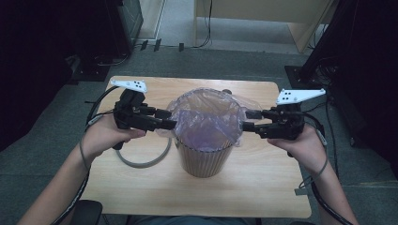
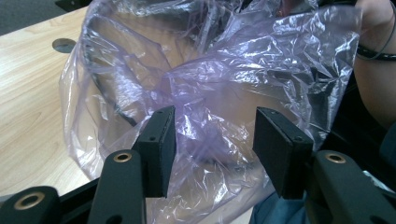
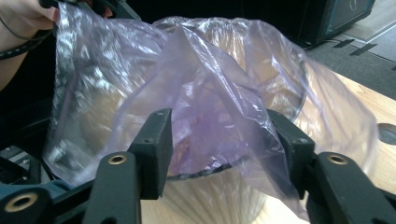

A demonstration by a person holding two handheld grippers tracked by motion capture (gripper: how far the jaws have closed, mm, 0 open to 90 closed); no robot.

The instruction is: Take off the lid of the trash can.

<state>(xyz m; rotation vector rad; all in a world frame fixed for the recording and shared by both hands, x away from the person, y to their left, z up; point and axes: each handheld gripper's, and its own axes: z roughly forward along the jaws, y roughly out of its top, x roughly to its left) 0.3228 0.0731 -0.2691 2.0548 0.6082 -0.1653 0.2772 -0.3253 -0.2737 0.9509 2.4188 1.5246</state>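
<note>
Lining work on the wastebasket [image 1: 206, 157] looks mostly done: the pale purple plastic bag [image 1: 206, 119] sits inside the ribbed, tan-coloured bin, and its mouth is spread wide and turned out over the rim on both sides. The bin stands near the middle of the desk [image 1: 263, 187], a little toward the person's edge.

The left gripper [image 1: 170, 119] is at the bin's left rim and the right gripper [image 1: 245, 121] at its right rim, each pointing inward at the bag's overhang. In the left gripper view the jaws stand apart with crumpled film [image 2: 215, 116] behind and between them, the pads not pressing on it, so that side reads as released. In the right gripper view a fold of bag [image 3: 210, 107] hangs between the parted jaws and drapes over the far one; the near pad is clear of it, so I judge this grip released as well, though the draped film makes that harder to see.

What seems left is tidying: the film is puffed and wrinkled above the rim rather than pulled snug down the outside wall, most of all at the back.

The bag's bottom and how far it reaches down inside are lost in the folds. A grey cable loop [image 1: 145, 157] lies on the desk left of the bin. The desk's near edge is partly cut off by the forearms, and the surroundings are too dark to read.
</note>
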